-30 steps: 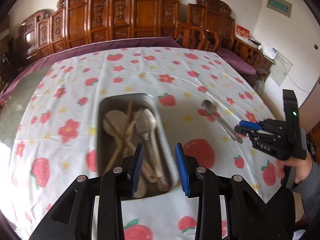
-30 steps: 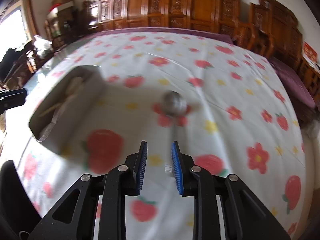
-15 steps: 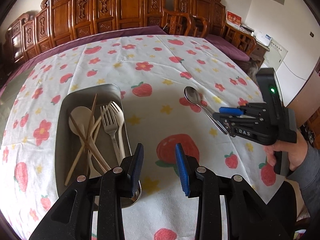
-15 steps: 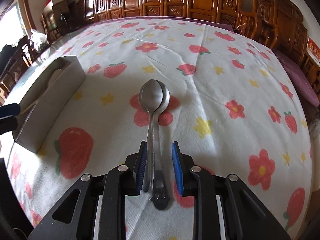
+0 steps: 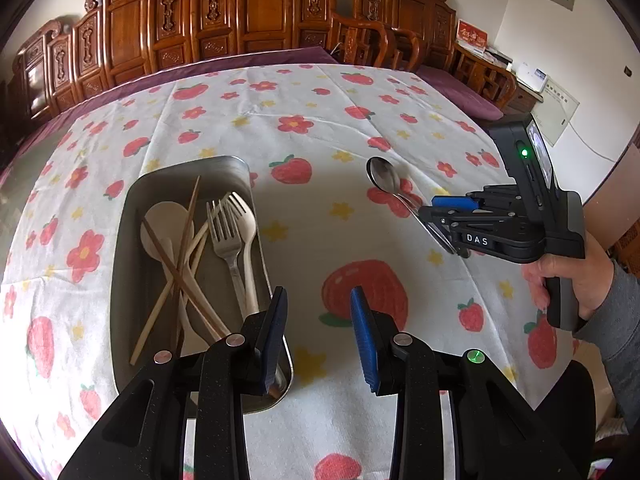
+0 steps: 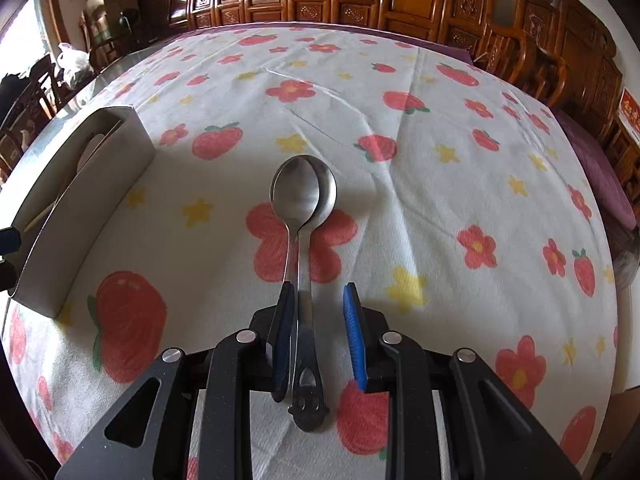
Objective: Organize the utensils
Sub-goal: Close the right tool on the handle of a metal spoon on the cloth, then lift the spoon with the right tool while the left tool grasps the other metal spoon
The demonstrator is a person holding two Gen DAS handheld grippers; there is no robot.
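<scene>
The right gripper (image 6: 315, 320) has its fingers apart, astride the handles of two stacked steel spoons (image 6: 303, 196) lying on the tablecloth (image 6: 440, 208); the left pad sits against the handles, the right pad stands clear. The spoons are shiny, bowls up and nested, so the lower one shows only as a rim. The left gripper (image 5: 316, 322) hangs with fingers apart and nothing between, beside the metal tray (image 5: 130, 216) of forks, chopsticks and pale spoons, its near end hidden
</scene>
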